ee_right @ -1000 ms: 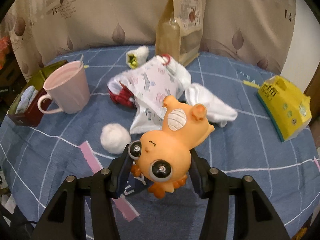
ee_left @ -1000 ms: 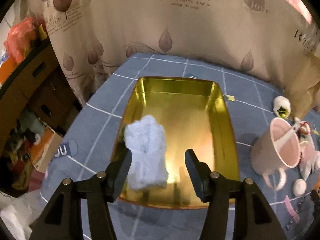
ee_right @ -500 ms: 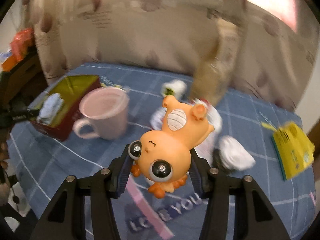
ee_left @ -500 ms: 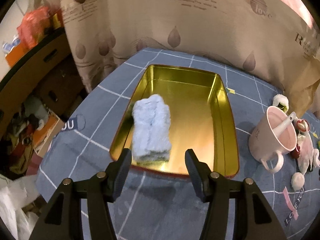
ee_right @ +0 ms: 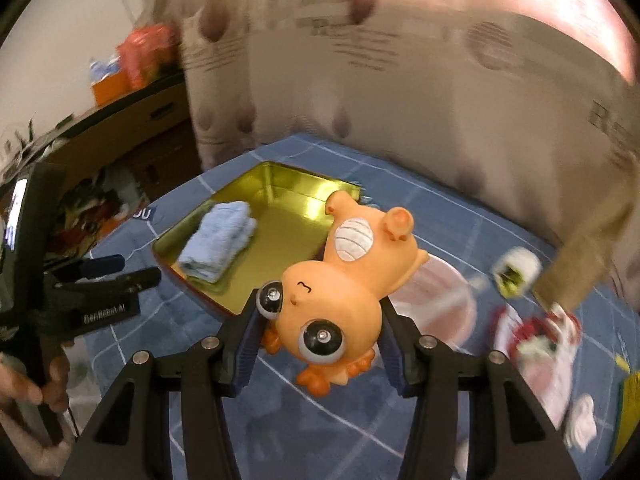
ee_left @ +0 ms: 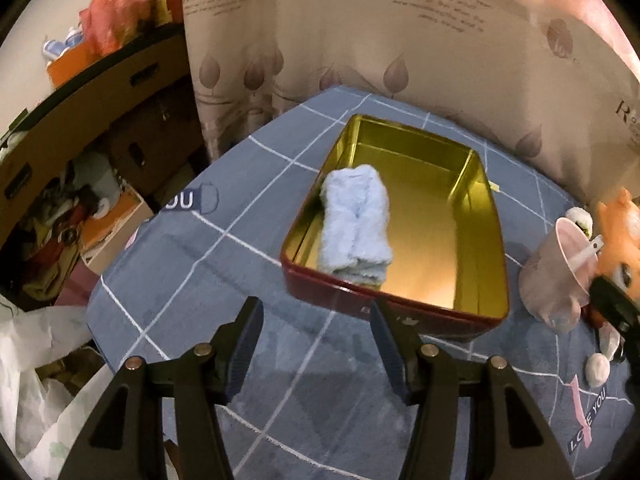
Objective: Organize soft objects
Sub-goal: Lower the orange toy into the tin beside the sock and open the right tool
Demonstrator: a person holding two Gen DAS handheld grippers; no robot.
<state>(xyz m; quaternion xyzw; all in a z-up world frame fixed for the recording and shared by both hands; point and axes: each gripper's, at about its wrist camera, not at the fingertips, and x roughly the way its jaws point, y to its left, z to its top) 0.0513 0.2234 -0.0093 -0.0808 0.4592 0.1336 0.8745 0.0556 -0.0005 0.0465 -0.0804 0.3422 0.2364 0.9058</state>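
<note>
The right gripper [ee_right: 320,332] squeezes the orange toy [ee_right: 340,280] by its head, up over the tin [ee_right: 276,184], likely to drop it in. 1 blue towel [ee_left: 356,224] lies in there already. The left gripper [ee_left: 316,344] is wide and holds nothing, near the tin. The cloth [ee_left: 240,280] says "LOVE YOU" [ee_left: 588,420].

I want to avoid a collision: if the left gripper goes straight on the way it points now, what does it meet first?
Probably the near red wall of the tin, just ahead of the open left gripper. Beyond it lies the blue towel. Depth is unclear, so it might touch the tablecloth first.
</note>
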